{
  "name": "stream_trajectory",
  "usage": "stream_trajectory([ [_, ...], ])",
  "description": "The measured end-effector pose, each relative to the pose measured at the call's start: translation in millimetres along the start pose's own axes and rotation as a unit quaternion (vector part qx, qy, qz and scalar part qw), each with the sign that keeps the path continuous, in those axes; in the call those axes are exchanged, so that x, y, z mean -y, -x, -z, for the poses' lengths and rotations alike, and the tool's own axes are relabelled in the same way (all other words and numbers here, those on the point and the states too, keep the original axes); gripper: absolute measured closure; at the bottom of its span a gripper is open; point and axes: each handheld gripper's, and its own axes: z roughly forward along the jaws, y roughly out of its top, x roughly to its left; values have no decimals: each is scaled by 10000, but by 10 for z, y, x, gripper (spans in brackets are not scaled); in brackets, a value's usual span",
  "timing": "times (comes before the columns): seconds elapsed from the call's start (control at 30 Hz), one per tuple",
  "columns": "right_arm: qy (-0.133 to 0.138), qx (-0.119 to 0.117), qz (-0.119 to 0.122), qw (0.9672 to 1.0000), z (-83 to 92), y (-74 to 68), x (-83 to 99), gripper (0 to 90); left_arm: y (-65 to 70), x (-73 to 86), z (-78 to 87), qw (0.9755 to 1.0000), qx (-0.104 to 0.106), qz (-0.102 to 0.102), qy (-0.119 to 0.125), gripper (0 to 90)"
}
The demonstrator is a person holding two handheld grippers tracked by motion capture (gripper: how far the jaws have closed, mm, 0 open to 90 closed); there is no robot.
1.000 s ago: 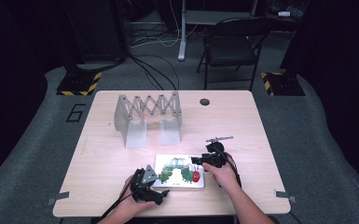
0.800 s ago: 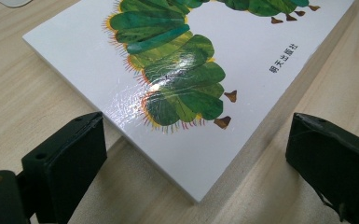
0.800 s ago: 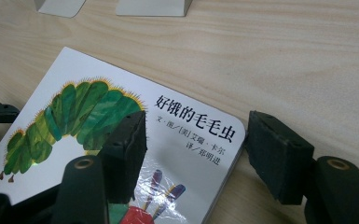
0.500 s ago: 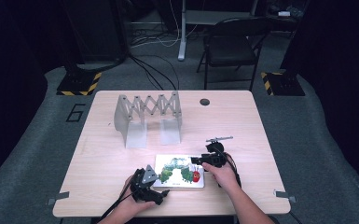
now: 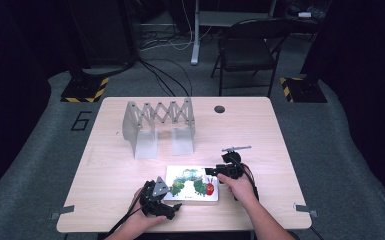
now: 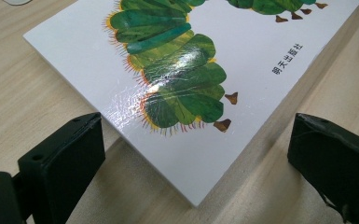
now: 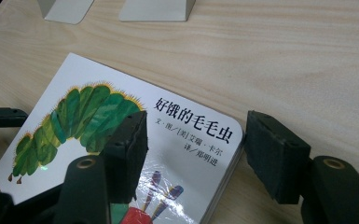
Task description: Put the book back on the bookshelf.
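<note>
A white board book (image 5: 192,184) with a green caterpillar on its cover lies flat near the table's front edge. In the left gripper view, the left gripper (image 6: 196,154) stands open, its jaws on either side of the book's (image 6: 177,70) near corner without touching it. From the high view it (image 5: 174,205) sits at the book's front left. The right gripper (image 7: 196,144) reaches the book's (image 7: 88,121) right corner. One jaw hangs over the cover, the other stands beside the edge with a small gap. Its jaws have just been closing, with that corner between them.
An accordion-style metal rack (image 5: 159,125) stands on the wooden table (image 5: 280,150) behind the book. A round hole (image 5: 219,109) is near the far edge. A folding chair (image 5: 245,50) and floor cables lie beyond the table.
</note>
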Motion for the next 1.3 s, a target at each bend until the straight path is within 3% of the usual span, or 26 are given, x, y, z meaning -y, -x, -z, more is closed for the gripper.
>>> stream_trajectory([
  [0.47, -33, 150, 290, 9995, 19, -62, -17, 395, 0, 1, -2, 10000, -4, 15, 10, 35],
  [0.7, -226, 208, 230, 9993, -3, -74, -7, 397, -1, 1, -2, 10000, 1, 8, 9, 35],
  [1.2, -164, 156, 208, 9995, 42, -85, -20, 402, -1, 1, -2, 10000, 1, 12, 7, 32],
  [1.3, -95, 154, 308, 9994, 57, -88, -25, 402, -1, 1, -2, 10000, -10, 17, -8, 28],
])
